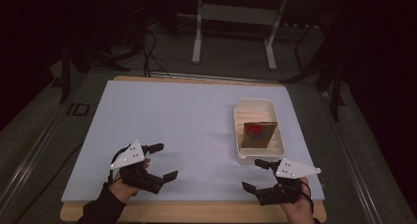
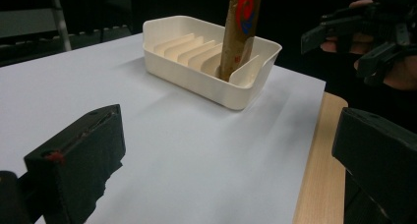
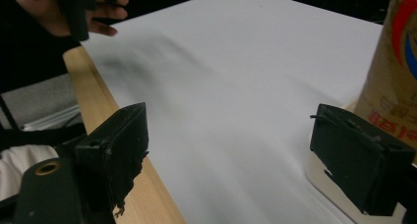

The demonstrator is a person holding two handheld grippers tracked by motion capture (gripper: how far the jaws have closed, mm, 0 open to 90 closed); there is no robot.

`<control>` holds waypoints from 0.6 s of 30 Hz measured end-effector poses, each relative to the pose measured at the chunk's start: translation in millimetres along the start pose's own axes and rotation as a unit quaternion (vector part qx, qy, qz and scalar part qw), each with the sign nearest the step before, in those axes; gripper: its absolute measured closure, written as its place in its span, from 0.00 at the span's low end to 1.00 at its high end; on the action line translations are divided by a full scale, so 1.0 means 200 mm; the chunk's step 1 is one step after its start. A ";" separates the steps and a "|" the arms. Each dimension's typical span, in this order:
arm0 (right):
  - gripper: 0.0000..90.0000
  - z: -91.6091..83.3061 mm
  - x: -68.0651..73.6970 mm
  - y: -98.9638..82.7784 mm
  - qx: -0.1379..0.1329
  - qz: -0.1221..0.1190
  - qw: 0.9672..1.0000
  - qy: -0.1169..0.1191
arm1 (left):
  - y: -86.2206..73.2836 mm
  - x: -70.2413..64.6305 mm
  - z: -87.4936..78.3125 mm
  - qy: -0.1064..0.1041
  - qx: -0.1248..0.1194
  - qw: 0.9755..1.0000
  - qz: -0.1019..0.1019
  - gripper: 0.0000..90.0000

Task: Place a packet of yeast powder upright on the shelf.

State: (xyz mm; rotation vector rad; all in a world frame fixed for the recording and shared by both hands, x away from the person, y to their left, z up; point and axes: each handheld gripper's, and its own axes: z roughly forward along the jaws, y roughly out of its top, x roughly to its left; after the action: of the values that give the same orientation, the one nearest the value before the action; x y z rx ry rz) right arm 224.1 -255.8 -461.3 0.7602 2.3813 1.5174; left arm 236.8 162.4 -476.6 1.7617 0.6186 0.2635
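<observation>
A white slotted tray (image 1: 239, 122) sits at the right of the white sheet, and a brown packet (image 1: 258, 134) with a red and blue mark stands upright in one of its near slots. My left gripper (image 1: 167, 160) hovers open at the front left, far from the tray. Just in front of the tray's near end is my right gripper (image 1: 251, 174), open and holding nothing. The left gripper view looks between wide jaws (image 2: 226, 155) at the tray (image 2: 196, 81) and packet (image 2: 241, 27). In the right gripper view the packet (image 3: 391, 71) stands close beside the right-hand jaw of the open gripper (image 3: 238, 153).
The white sheet (image 1: 177, 121) covers a wooden table whose front edge (image 1: 196, 211) shows below both hands. Metal table legs (image 1: 196, 37) and cables lie on the dark floor beyond. The right gripper (image 2: 364, 37) appears far off in the left gripper view.
</observation>
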 end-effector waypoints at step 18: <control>0.16 -0.01 -0.03 -0.06 0.000 0.012 1.000 -0.007 | -0.01 0.00 0.01 -0.001 0.002 1.000 0.002 0.00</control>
State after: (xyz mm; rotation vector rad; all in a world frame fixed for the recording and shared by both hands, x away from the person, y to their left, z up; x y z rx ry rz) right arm 225.0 -265.2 -471.4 0.7985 2.3700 1.5172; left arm 236.2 161.1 -478.3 1.7678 0.6145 0.2632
